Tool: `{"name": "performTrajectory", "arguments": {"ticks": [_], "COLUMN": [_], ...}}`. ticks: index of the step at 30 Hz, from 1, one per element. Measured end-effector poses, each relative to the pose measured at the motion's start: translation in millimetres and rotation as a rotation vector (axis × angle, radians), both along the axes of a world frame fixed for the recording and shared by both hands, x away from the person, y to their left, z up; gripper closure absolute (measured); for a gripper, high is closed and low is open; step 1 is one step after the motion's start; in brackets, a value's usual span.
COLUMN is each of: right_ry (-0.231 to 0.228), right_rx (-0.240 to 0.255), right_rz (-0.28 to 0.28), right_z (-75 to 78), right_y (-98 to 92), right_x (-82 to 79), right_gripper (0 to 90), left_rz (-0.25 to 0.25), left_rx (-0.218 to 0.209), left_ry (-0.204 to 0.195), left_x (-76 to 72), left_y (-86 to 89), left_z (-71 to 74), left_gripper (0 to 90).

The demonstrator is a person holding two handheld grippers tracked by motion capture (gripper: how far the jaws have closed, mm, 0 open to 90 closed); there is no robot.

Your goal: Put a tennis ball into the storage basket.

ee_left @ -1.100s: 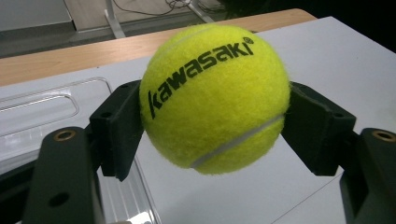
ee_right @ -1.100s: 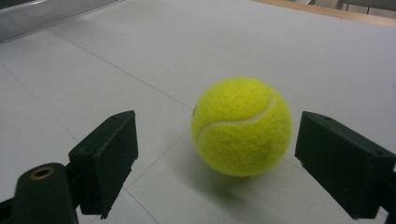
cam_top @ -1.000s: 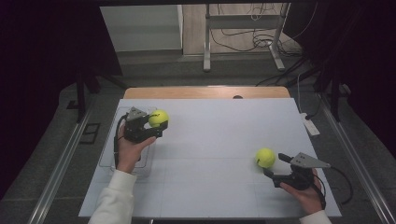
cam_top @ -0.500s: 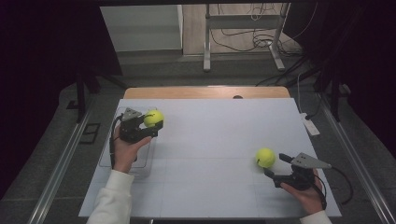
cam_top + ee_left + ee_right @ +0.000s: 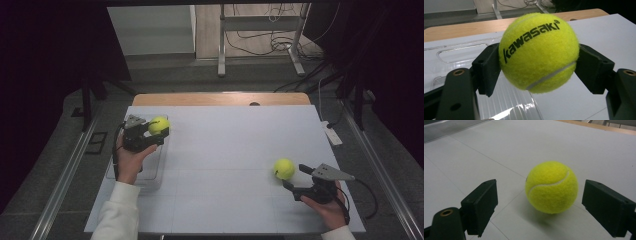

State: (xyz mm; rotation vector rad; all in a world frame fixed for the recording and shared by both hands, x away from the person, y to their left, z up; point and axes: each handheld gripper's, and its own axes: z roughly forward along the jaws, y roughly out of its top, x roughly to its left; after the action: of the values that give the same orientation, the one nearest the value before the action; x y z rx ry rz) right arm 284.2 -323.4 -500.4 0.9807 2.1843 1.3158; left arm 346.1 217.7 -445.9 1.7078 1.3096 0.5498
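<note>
Leftward and a touch toward the person, that is how the left gripper (image 5: 150, 134) has drifted since a second ago, carrying its tennis ball (image 5: 159, 125) with it, while the right gripper (image 5: 296, 178) has not budged. Look at the left gripper view: both black jaws are pressed into the sides of the branded ball (image 5: 539, 52), clamped firmly, ball lifted clear of the surface. Just below and beneath those jaws sits a clear plastic tray (image 5: 150, 175), its ribbed floor (image 5: 506, 100) showing right under the ball. So that half of the job looks nearly done; I would judge a lowering and a release into the tray is what remains there.

Over on the other side, the second tennis ball (image 5: 551, 187) rests on the white table (image 5: 225, 150), just ahead of the right gripper and roughly between its jaw tips. Those jaws stand wide apart, with daylight on both sides of the ball, nothing touching. That ball is not yet picked up, so a short push forward, a squeeze, a lift and a long carry across to the tray all appear to be left.
</note>
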Motion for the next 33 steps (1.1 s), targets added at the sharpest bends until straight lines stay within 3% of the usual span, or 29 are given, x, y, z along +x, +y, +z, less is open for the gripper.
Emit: {"name": "performTrajectory", "arguments": {"ticks": [20, 25, 28, 33], "right_ry": [0.001, 0.002, 0.002, 0.003], "right_rx": [-0.004, -0.005, -0.006, -0.006], "right_rz": [-0.003, -0.003, -0.002, -0.002], "right_z": [-0.6, -0.7, -0.7, -0.9], "right_y": [-0.5, -0.5, -0.4, -0.4], "right_x": [0.5, 0.4, 0.5, 0.6], "right_gripper": [13.9, 13.9, 13.9, 13.9], "left_rz": [0.060, 0.083, 0.099, 0.119], "left_rx": [0.006, 0.015, 0.043, 0.035], "left_ry": [0.020, 0.020, 0.016, 0.027], "left_x": [4.3, 4.7, 6.2, 8.4], "left_y": [20.7, 27.2, 31.1, 39.2], "left_z": [-6.2, -7.5, -8.9, -11.8], "left_gripper": [26.7, 26.6, 26.6, 26.7]}}
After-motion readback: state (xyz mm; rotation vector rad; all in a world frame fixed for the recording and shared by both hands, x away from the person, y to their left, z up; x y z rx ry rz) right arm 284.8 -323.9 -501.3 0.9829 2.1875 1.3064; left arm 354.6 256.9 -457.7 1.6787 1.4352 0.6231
